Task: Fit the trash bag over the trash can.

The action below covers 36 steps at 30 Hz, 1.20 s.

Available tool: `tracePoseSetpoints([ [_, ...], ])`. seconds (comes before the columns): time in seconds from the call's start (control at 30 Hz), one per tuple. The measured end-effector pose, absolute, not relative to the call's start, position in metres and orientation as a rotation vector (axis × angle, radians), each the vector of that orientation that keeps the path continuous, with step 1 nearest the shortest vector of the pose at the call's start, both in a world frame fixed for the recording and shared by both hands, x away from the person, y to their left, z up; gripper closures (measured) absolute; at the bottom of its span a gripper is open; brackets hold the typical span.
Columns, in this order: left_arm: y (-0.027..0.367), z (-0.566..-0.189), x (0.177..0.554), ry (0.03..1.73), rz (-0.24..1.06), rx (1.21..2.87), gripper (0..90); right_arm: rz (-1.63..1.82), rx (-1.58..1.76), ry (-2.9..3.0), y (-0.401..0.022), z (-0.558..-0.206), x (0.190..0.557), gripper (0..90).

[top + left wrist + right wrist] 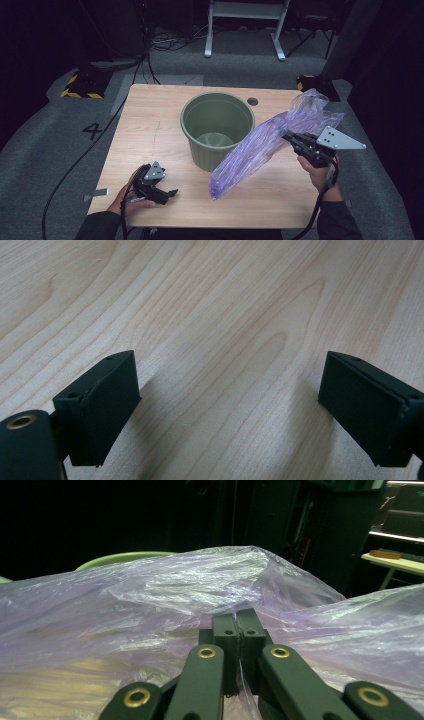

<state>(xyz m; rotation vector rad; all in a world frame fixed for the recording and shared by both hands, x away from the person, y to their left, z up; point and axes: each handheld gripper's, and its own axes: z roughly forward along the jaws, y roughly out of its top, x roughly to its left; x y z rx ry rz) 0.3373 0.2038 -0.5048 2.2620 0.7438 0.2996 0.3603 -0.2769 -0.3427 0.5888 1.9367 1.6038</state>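
while right claw [291, 137] stays out of our wording for motion, we note it clamped tight on thin purple plastic bag [260, 145], film pinched between pads [239, 630]. bag hangs slanted from claw, past green bucket [216, 127], low end touching worktop [150, 130]. left claw [167, 194] apart, empty, low over bare wood near front edge. we judge bag very light, limp, slippery, easy to tear; best held at mouth edge, second grip on opposite rim to spread it over bucket.
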Motion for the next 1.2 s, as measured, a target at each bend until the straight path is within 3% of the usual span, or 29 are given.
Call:
tracePoseSetpoints([
  [0.4, 0.204, -0.505, 0.337, 0.746, 0.296, 2.262, 9.2, 1.623, 0.615, 1.893, -0.279, -0.331, 0.369, 90.0],
  [0.7, 0.200, -0.499, 0.331, 0.692, 0.297, 2.280, 15.7, 1.585, 0.628, 1.887, -0.271, -0.318, 0.379, 90.0],
  [0.93, 0.198, -0.476, 0.324, 0.676, 0.338, 2.184, 16.1, 1.584, 0.627, 1.886, -0.266, -0.313, 0.385, 90.0],
  [1.2, 0.184, -0.429, 0.308, 0.538, 0.405, 2.079, 16.0, 1.565, 0.639, 1.896, -0.259, -0.303, 0.397, 90.0],
])
